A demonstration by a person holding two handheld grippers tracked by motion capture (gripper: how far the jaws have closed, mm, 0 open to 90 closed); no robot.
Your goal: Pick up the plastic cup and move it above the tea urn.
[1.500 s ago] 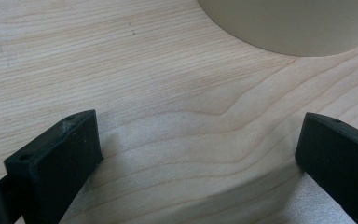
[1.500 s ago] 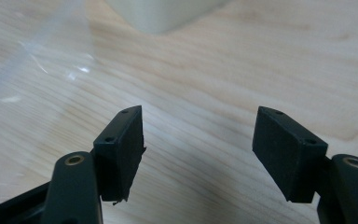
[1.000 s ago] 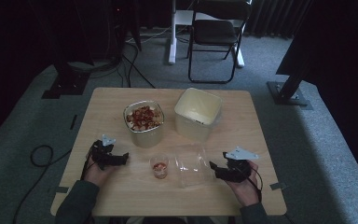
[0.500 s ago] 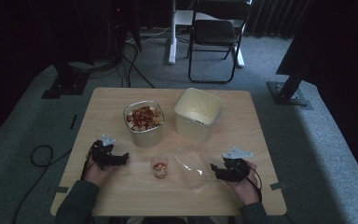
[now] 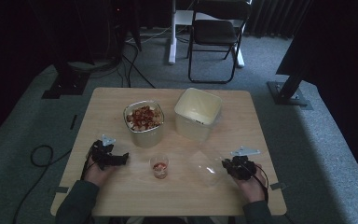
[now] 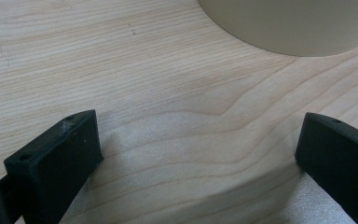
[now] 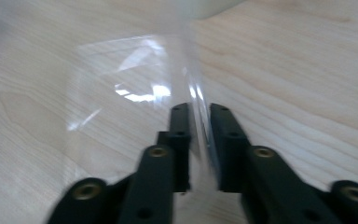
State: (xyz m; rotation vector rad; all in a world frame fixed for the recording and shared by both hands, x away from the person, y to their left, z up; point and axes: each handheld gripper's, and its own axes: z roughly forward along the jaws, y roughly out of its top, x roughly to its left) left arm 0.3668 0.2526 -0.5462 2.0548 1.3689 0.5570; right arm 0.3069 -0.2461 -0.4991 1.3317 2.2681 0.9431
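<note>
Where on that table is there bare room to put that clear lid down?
Free: the wood left of the food tub, and right of the empty tub. Crowded: the middle, where the small cup stands between the tubs and the clear lid.

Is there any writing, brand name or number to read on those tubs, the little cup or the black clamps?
None can be read: the tub of food, the empty tub, the small cup, the clear lid and both clamps carry no legible writing.

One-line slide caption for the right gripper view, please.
Right gripper shut on the edge of a clear plastic lid, held just above the wooden table.
</note>
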